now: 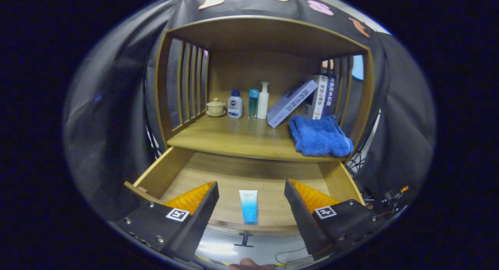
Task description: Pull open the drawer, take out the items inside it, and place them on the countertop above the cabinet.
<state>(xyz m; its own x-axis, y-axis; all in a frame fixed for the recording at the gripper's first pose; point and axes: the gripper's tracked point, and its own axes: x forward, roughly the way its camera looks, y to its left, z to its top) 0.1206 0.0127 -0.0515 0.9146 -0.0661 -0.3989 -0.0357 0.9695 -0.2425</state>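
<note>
The wooden drawer (163,172) of the cabinet stands pulled out toward me. On its floor lies a blue and white tube (248,206), lengthwise, near the drawer's front wall. My gripper (251,190) hovers above the drawer, open wide, with the tube lying between and below the two fingers, untouched. Beyond the drawer is the countertop (234,139), a wooden shelf surface above the cabinet. A folded blue towel (319,136) rests on its right front corner.
At the back of the countertop stand a small lidded cup (215,106), three bottles (249,103) and a few leaning books (308,100). Slatted wooden sides and a wooden top enclose the shelf. A dark handle (244,240) shows on the drawer's front below.
</note>
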